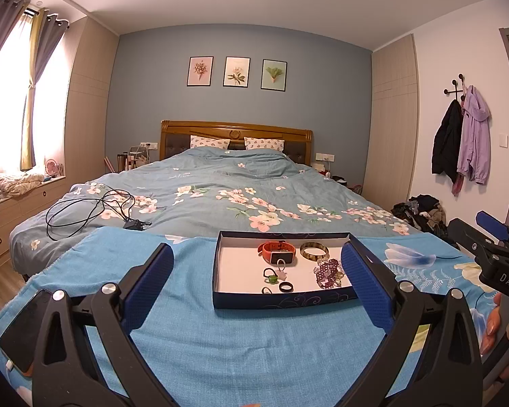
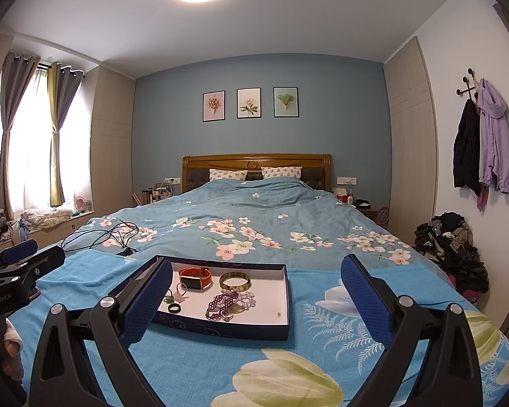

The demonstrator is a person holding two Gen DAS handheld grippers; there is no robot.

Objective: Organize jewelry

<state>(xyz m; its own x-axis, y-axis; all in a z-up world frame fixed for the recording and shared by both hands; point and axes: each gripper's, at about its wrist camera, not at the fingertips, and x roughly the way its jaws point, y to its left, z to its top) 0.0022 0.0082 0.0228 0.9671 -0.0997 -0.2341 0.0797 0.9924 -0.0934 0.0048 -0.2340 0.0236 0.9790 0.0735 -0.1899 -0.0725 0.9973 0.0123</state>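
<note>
- The left gripper (image 1: 258, 285) is held low over the towel (image 1: 220, 346), level and aimed up the bed (image 1: 227, 183); its jaws are spread wide with nothing between them; the right pad (image 1: 363, 285) overlaps the tray's 3 o'clock edge in the left wrist view.
- The right gripper (image 2: 256, 296) is held in the same pose just beside the left one, jaws likewise released and bare; its left pad (image 2: 146, 302) covers the tray's 9 o'clock side in the right wrist view.
- Each tool is seen from the other camera: the right one at 3 o'clock of the left view, the left one at 9 o'clock of the right view; fingers gripping the handles are glimpsed at both edges.
- The tray (image 1: 281, 300) lies on the towel at the foot of the bed, ahead of both grippers.
- Inside the tray: a watch (image 1: 277, 252) at 12 o'clock; a bangle (image 1: 314, 251) just right of it; a bead tangle (image 1: 329, 271) at 4 o'clock; a black ring (image 1: 285, 287) and small rings at 6 o'clock.
- A cable (image 1: 88, 212) is coiled on the duvet at 10 o'clock of the tray; a phone (image 1: 25, 332) lies at the towel's left edge.
</note>
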